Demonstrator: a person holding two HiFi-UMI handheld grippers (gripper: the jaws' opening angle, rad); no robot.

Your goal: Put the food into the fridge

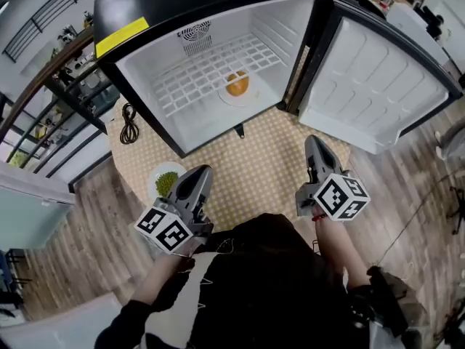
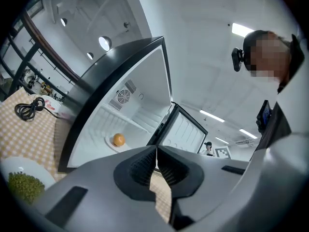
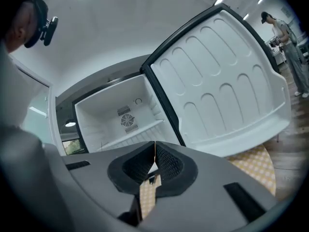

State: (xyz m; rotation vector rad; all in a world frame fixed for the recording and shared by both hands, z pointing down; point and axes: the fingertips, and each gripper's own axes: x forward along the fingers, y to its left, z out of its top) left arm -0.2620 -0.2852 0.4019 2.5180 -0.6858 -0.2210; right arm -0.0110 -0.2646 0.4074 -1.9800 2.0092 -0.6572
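Table: tan checked cloth [image 1: 254, 166] under a small black fridge with white inside walls [image 1: 145, 67]; its white door [image 1: 378, 86] stands wide open on the right.
Done: round orange food [image 1: 237, 85] sits on a small white plate [image 1: 224, 98] inside the fridge.
Left to do: white plate of green food [image 1: 166, 182] sits on the cloth, near left, outside the fridge.
Left gripper [image 1: 201, 171]: jaws closed tight, holding nothing, just beside the green food.
Right gripper [image 1: 314, 141]: jaws closed tight, holding nothing, near the door.
How far: about half done, I think.

Two plates [image 1: 155, 176] [image 1: 224, 97]; one fridge [image 1: 270, 29]
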